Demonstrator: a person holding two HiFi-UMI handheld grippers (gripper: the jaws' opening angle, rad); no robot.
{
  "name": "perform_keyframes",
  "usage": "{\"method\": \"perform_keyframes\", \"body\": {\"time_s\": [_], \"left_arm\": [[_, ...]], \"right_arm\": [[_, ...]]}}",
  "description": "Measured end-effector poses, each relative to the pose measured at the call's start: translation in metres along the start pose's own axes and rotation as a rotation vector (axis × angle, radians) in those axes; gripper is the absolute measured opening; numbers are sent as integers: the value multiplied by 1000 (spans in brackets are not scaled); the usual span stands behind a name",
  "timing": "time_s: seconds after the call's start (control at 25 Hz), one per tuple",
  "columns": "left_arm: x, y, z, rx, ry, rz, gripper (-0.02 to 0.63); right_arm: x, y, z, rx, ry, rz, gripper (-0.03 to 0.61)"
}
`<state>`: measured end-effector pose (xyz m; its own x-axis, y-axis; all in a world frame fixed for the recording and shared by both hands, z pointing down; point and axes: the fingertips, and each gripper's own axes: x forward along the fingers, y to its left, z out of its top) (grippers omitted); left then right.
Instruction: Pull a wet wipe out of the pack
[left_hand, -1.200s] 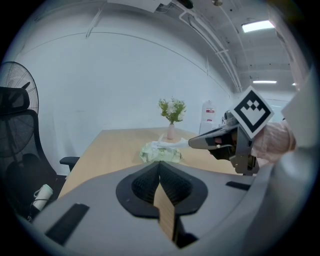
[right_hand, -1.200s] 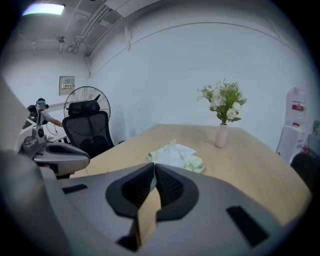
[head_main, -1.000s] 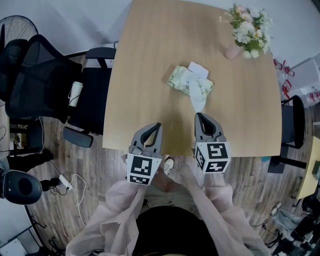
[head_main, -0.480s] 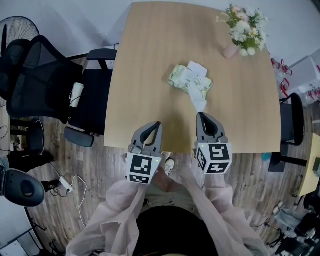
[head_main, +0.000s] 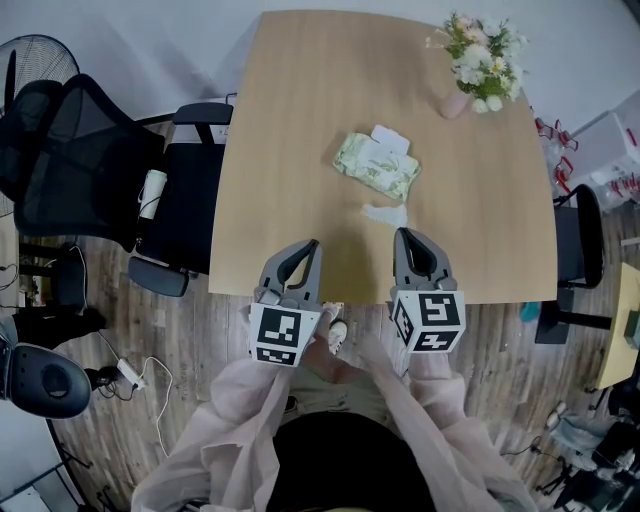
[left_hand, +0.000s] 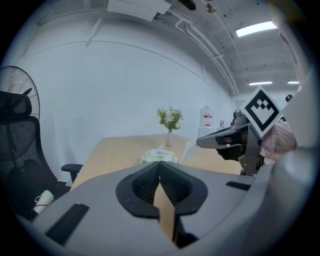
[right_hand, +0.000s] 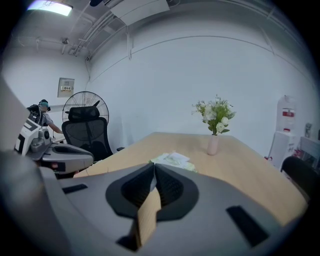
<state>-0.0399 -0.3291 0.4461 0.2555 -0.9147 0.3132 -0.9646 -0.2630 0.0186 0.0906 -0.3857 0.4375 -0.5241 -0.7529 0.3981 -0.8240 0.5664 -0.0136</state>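
The green wet wipe pack (head_main: 375, 166) lies mid-table with its white flap (head_main: 392, 138) folded open; it also shows low in the left gripper view (left_hand: 159, 157) and the right gripper view (right_hand: 172, 160). One white wet wipe (head_main: 386, 214) is clear of the pack and hangs crumpled at the tip of my right gripper (head_main: 402, 233), which is shut on it. From the left gripper view, the wipe (left_hand: 192, 148) trails off the right gripper (left_hand: 210, 141). My left gripper (head_main: 312, 245) hovers at the table's near edge, shut and empty, its pads meeting (left_hand: 159, 165). The right gripper view hides the wipe behind the closed jaws (right_hand: 153, 165).
A pink vase of flowers (head_main: 478, 60) stands at the table's far right corner. Black office chairs (head_main: 90, 160) and a fan (head_main: 30, 50) are on the left, another chair (head_main: 585, 240) on the right. The wooden table (head_main: 300, 100) ends just under the grippers.
The wipe, earlier stretched taut from the pack's opening to the right gripper, has come free and now hangs loose at the gripper's tip. The pack has settled back flat.
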Motion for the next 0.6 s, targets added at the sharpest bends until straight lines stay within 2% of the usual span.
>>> {"method": "perform_keyframes", "body": {"time_s": [0.6], "left_arm": [[3,14,18,-12,-32,23,12]], "right_arm": [[-27,-23,19,-16,-83,-110,14]]}}
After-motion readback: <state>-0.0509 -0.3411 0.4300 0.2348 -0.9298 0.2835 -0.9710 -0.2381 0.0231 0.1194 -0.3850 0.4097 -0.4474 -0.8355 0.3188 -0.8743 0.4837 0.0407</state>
